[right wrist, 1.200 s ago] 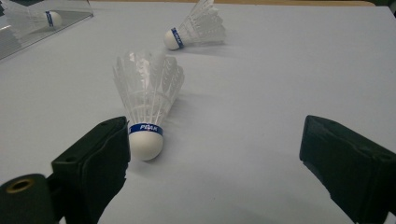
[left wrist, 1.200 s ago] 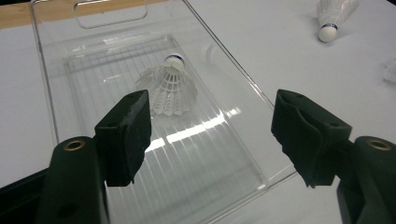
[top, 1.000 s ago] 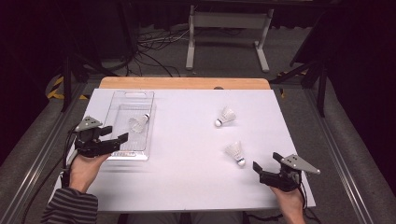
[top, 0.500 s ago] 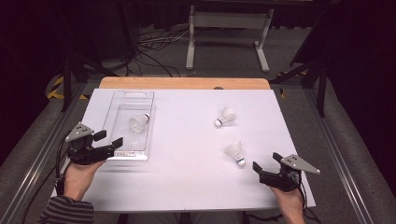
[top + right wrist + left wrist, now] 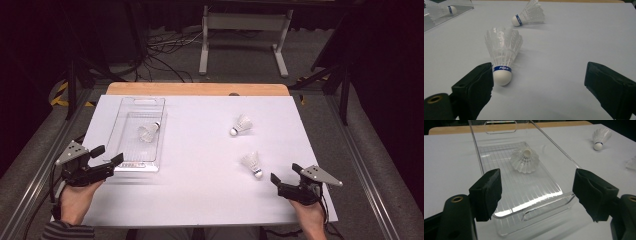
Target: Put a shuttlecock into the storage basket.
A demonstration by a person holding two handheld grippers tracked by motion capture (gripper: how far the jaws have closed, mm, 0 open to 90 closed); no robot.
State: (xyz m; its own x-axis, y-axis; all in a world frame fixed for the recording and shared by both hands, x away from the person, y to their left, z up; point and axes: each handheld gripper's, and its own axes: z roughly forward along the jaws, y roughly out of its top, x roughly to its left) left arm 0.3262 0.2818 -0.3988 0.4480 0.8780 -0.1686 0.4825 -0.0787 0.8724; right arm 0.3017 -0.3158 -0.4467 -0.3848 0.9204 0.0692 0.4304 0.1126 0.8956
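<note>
A clear plastic tray (image 5: 135,166) lies at the table's left, and one white shuttlecock (image 5: 148,132) rests on its side inside it. My left gripper (image 5: 107,154) hovers just off the tray's near left corner. Its jaws have just been opening and stand wide, gripping nothing. In the left gripper view the left gripper (image 5: 536,182) frames the tray's near handle (image 5: 544,205) and that shuttlecock (image 5: 525,160). Two more shuttlecocks (image 5: 242,124) (image 5: 251,163) lie on the white table. My right gripper (image 5: 285,172) stands open close behind the nearer shuttlecock (image 5: 503,55), whose cork sits by its left jaw.
The white sheet covers the table (image 5: 200,200), with a wooden strip (image 5: 200,89) along the far edge. Black floor, cables and a metal stand (image 5: 242,30) lie beyond. Metal rails (image 5: 360,165) run down both sides of the table.
My left gripper has drawn back from above the tray towards the near left edge, and its jaws have spread a little. The right gripper and all shuttlecocks have stayed put.
</note>
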